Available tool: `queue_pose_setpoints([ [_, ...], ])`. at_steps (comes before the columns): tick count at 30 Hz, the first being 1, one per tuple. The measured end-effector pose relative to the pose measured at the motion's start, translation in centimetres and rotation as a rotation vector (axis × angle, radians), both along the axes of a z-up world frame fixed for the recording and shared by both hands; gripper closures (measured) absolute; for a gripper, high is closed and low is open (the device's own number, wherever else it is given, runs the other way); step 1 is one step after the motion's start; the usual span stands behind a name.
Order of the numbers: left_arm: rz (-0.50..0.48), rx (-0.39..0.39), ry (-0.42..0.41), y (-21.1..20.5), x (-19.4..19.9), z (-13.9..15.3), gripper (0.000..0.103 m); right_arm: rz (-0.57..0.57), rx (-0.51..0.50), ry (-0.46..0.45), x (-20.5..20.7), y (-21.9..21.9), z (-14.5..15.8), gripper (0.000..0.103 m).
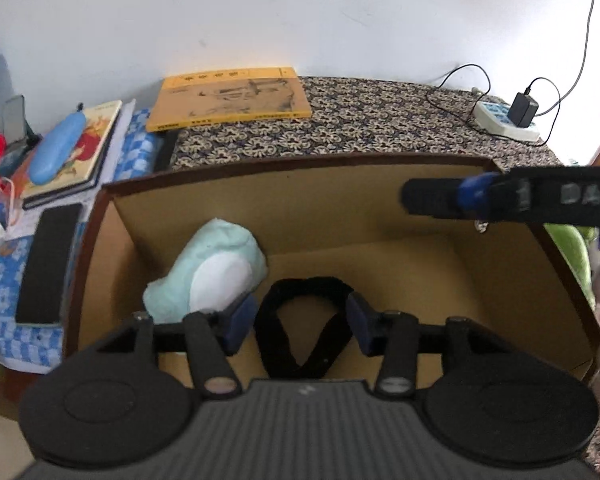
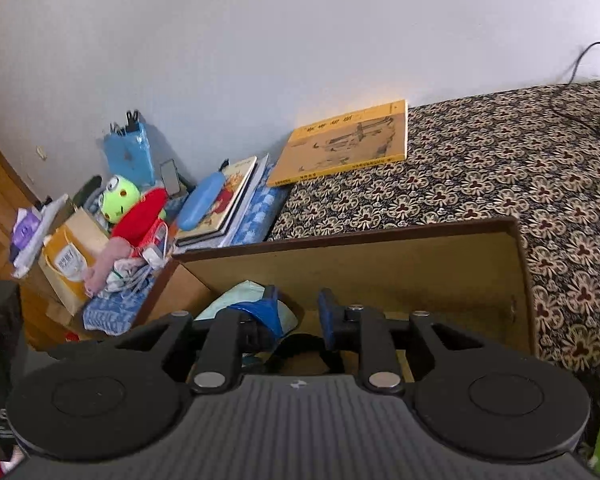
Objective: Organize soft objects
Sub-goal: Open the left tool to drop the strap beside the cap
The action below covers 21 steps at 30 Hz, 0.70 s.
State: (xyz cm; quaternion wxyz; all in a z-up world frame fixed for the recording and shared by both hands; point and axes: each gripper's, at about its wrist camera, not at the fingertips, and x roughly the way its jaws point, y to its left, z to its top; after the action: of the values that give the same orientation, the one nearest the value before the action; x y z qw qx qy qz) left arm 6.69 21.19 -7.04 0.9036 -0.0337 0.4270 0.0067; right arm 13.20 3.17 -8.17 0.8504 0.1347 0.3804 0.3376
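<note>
A cardboard box (image 1: 380,216) stands open on the patterned bed cover. Inside it lie a pale blue and white plush (image 1: 216,268) and a black fabric band (image 1: 300,320). My left gripper (image 1: 300,320) is open over the box, jaws either side of the band without touching it. My right gripper (image 2: 298,316) is open and empty over the box's near edge (image 2: 380,236); the plush (image 2: 240,296) and part of the band (image 2: 300,344) show behind its fingers. The right gripper's side also crosses the left wrist view (image 1: 500,196).
A yellow book (image 1: 228,98) lies by the wall. Left of the box are books, a blue case (image 1: 56,148), a black block (image 1: 48,264), a green plush (image 2: 120,198) and a red plush (image 2: 140,212). A power strip (image 1: 504,118) with a charger sits far right.
</note>
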Motion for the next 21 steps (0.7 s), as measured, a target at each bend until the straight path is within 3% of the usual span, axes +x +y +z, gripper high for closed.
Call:
queue_pose_setpoints([
  [9,0.017,0.033,-0.010,-2.9,-0.8,2.3,0.052,-0.096,0.074,-0.014,-2.6,-3.6,1.4,0.098],
  [21,-0.016,0.083,-0.030,-8.8,-2.0,3.9,0.050,-0.146,0.090,-0.027,-5.2,-8.7,2.0,0.097],
])
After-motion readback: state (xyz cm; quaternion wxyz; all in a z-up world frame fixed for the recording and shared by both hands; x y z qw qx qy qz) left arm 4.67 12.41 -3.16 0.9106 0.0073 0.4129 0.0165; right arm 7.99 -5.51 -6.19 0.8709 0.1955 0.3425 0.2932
